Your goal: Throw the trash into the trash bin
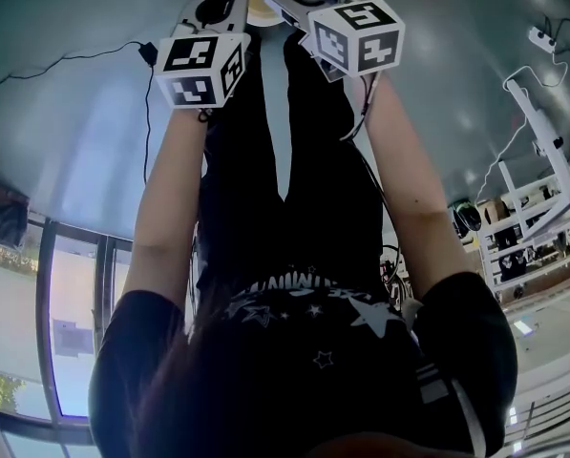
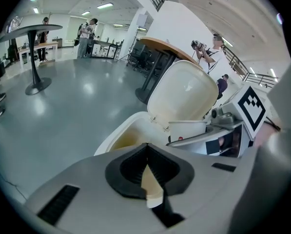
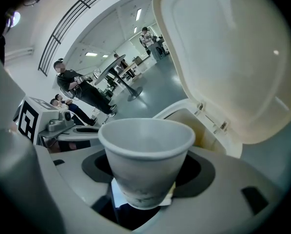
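White paper cup [image 3: 145, 155] is clamped in the right gripper [image 3: 145, 191], jaws wide. Left gripper [image 2: 146, 152] is pinched narrow on a cream paper scrap [image 2: 152, 189]. Cream plastic trash bin [image 3: 191, 123] stands open just ahead, below. Centre both over the opening, clear of the raised lid [image 3: 233, 57], before release.

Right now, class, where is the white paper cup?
In the right gripper view, the paper cup is gripped in the right gripper, just short of the open trash bin and left of its raised lid.
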`<state>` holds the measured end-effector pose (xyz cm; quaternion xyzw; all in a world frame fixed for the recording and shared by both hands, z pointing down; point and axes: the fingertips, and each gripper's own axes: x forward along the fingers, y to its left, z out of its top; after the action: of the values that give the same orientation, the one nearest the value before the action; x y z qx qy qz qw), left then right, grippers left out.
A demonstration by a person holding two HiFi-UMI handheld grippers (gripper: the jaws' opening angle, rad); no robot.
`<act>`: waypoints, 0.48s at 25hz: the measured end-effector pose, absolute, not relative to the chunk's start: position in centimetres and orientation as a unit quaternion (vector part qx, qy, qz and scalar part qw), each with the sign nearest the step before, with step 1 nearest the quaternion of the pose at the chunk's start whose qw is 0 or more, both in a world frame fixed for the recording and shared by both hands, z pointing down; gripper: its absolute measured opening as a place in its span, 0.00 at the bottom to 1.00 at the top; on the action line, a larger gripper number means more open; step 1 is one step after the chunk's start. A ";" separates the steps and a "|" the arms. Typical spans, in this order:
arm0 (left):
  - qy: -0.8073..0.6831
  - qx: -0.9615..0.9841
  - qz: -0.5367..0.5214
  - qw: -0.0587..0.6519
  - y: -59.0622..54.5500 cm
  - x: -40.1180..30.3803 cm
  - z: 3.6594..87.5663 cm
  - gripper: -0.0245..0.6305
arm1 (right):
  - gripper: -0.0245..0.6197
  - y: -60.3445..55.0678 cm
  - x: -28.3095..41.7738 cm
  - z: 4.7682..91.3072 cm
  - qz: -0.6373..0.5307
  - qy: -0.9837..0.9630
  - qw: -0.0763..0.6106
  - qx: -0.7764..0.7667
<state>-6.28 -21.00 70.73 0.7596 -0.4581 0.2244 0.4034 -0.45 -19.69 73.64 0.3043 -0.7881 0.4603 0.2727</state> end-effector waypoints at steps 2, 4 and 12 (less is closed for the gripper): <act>-0.457 0.758 0.225 0.406 -20.8 -6.3 71.1 0.05 | 0.52 -19.5 -0.5 74.2 0.462 -0.785 0.277 0.306; -0.457 0.757 0.227 0.409 -20.5 -6.4 71.4 0.05 | 0.52 -19.3 -0.4 74.8 0.461 -0.782 0.284 0.309; -0.458 0.746 0.239 0.421 -20.3 -6.6 74.2 0.05 | 0.52 -19.0 0.6 78.4 0.465 -0.759 0.317 0.327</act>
<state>-6.57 -20.31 74.16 0.7456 -0.4577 0.2394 0.4211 0.64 -19.00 78.40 0.3269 -0.7591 0.4651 0.3170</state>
